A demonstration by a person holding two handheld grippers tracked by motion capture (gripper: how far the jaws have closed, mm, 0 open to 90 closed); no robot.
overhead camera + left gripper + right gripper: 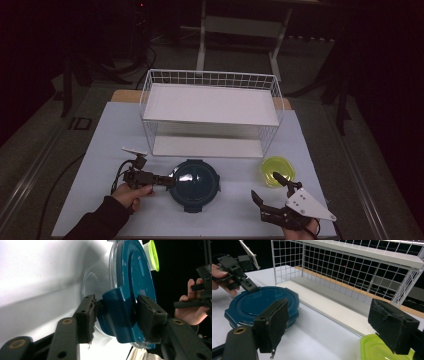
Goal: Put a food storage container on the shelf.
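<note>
- The left hand reaches in from the table's near-left edge and holds the left gripper level, turned on its side and aimed right at the blue lid.
- In the left gripper view the jaws are clenched on a clip tab at that lid's left rim, one pad under the tab and the other on top.
- The blue lid sits on a clear round container on the white table, just in front of the wire rack and left of centre of its lower shelf.
- Bare table lies left of the lid and between the lid and the green tub.
- The right gripper hovers at the near-right edge, right of the lid, with jaws spread wide and nothing between them; its far jaw tip is over the green tub's near rim.
- The green tub stands off the rack's right front corner.
</note>
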